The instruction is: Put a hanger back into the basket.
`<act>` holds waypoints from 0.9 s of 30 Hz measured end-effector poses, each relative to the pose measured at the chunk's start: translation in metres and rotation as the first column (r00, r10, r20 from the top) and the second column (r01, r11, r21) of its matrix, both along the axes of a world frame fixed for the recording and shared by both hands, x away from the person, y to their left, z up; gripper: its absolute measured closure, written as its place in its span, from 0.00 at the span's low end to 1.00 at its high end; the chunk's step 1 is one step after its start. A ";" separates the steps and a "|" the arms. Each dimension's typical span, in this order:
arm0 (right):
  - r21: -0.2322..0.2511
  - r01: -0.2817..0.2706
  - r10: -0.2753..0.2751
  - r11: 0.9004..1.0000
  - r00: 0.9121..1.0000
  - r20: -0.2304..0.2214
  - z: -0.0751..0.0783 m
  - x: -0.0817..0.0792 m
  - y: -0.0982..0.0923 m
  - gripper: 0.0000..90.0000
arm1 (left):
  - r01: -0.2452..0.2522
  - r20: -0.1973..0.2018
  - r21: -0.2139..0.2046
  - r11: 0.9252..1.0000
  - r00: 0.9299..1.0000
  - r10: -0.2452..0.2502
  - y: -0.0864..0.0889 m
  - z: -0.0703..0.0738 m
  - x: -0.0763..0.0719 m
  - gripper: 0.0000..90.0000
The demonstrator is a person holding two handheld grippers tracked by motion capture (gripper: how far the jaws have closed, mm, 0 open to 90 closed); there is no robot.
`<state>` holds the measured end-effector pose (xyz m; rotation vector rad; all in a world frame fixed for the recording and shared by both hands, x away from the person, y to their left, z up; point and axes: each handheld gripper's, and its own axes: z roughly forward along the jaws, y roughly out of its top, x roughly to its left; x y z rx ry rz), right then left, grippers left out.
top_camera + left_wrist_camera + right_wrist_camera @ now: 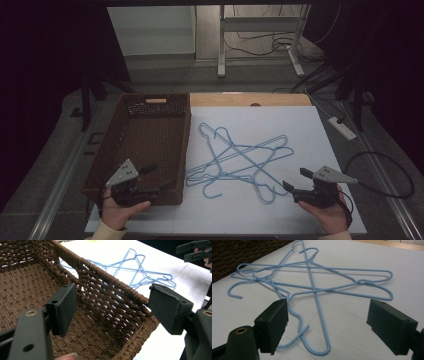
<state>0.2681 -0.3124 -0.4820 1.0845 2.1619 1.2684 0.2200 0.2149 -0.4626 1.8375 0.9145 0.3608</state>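
A tangle of light-blue wire hangers (240, 160) lies on the white sheet in the middle of the table. Left of it stands a brown wicker basket (145, 145), nothing inside it. My left gripper (159, 176) hovers open over the basket's near right corner. In the left gripper view its jaws (112, 307) stand wide apart with the basket wall (105, 297) beyond them and the hangers (135, 270) farther off. My right gripper (295, 178) is open just right of the hangers, pointing at them. Its jaws (327, 320) frame the nearest hanger hooks (312, 285) without touching.
The white sheet (310, 130) covers most of the tabletop; a strip of wood (280, 100) shows at its far edge. A white power strip (342, 127) and cables lie on the floor at the right. A metal table frame (260, 45) stands behind.
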 end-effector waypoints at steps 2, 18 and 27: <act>-0.003 0.002 -0.002 1.000 1.000 -0.002 0.000 0.001 0.000 0.20 | -0.001 0.000 0.000 1.000 1.000 0.001 0.000 0.000 0.000 0.27; -0.007 0.003 -0.003 1.000 1.000 -0.019 -0.002 0.008 0.001 0.22 | -0.019 0.032 0.006 1.000 0.999 0.019 -0.002 0.005 -0.003 0.27; -0.047 0.004 -0.006 0.999 0.999 -0.039 -0.004 0.005 0.005 0.24 | -0.021 0.041 0.004 1.000 0.999 0.021 0.000 0.005 -0.004 0.27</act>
